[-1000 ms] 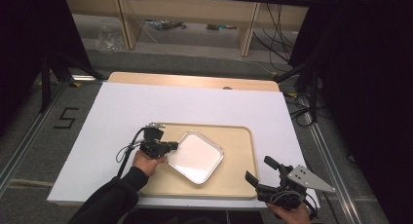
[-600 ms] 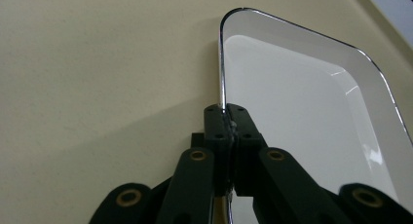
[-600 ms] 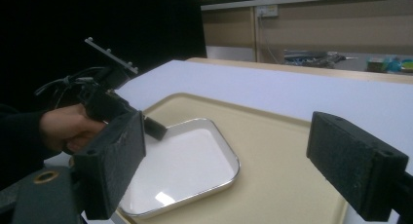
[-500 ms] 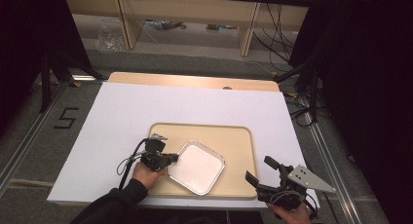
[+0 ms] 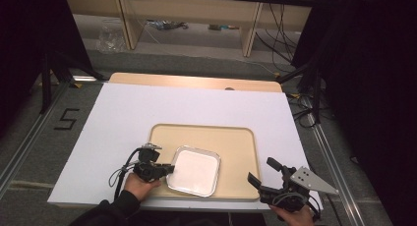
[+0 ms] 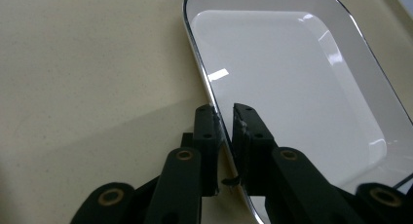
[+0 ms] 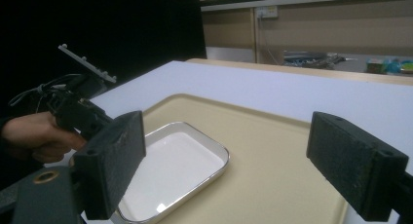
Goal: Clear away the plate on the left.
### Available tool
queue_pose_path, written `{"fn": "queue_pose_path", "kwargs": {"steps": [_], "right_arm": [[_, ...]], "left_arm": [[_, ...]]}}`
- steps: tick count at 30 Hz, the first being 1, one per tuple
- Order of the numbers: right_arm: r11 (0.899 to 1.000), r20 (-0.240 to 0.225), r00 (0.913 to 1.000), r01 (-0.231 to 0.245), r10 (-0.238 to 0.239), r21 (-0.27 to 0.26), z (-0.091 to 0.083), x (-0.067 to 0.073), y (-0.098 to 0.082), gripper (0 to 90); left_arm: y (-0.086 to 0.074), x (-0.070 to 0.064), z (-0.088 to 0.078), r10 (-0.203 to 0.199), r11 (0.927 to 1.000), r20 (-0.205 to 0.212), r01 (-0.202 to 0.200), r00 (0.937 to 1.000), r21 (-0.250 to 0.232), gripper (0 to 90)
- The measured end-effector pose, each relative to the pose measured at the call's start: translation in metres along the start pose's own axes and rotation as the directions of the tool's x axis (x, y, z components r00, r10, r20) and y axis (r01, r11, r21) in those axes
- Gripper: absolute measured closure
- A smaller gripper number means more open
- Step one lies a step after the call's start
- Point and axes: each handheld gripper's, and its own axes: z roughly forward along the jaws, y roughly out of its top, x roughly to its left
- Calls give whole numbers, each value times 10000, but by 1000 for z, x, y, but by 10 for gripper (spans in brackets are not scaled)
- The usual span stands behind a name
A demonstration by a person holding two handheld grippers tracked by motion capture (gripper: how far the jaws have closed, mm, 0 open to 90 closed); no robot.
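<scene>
Clearly stiff, light and glossy-slick, the white dish (image 5: 193, 171) lies low and centre on the beige tray (image 5: 236, 142); left tongs (image 6: 224, 121) pinch its thin rim, the best hold. Right tongs (image 7: 224, 160) gape wide.

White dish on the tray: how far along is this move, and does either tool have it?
Done so far: the white dish lies on the beige tray, at its near left part. In hand: the left tool is clamped on the dish's rim, one jaw on each side of the edge. The right tool hangs open at the tray's near right corner, holding nothing. Left, probably: letting go of the rim and backing the left tool off.
</scene>
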Motion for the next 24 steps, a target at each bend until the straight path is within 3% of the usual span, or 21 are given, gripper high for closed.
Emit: {"fn": "queue_pose_path", "kwargs": {"steps": [3,4,5,7,8,9,10,13,18,19,20,22,23,24], "right_arm": [[10000,-32,10000,15,-15,0,1,-1,-1,152],[9995,-176,9994,-304,306,84,1,1,-1,152],[10000,-17,10000,-16,16,16,0,0,0,151],[9999,28,9999,130,-130,-8,1,-1,0,152],[9997,-80,9997,-222,222,83,1,1,-1,152],[10000,29,10000,32,-32,67,0,-1,0,152],[10000,-42,10000,-39,39,-16,1,0,0,152],[9998,86,9997,215,-215,-33,1,-2,0,152],[10000,-9,10000,12,-12,51,0,-1,0,152],[9995,-103,9996,-274,275,151,1,1,-1,152],[10000,11,10000,-7,7,-8,0,0,0,152],[9995,-107,9995,-289,291,144,1,1,0,152],[9999,-102,9999,-113,112,-118,2,0,-1,152],[10000,-55,10000,-44,44,-24,2,0,-1,152]], "left_arm": [[-4,-4,-3,-141,9998,-113,142,9998,152,787],[-4,-4,-3,-141,9998,-113,142,9998,152,784],[-6,-5,-5,-81,9996,18,81,10000,285,778],[-8,-8,-6,-156,9996,50,155,9999,243,769],[-8,-8,-6,-156,9996,50,155,9999,243,766],[-9,-10,-7,-100,9994,56,98,9999,326,763],[-10,-10,-8,-61,9990,128,55,9999,454,760],[-11,-12,-8,-341,9988,244,332,9991,367,755],[-12,-16,-8,-306,9987,344,291,9989,419,753],[-12,-16,-8,-240,9987,331,225,9992,457,752],[-13,-17,-8,-260,9986,350,244,9990,467,750],[-12,-18,-7,-218,9987,408,199,9989,473,750],[-12,-19,-6,-237,9988,364,222,9991,425,749],[-12,-20,-6,-237,9990,389,222,9990,396,749]]}}
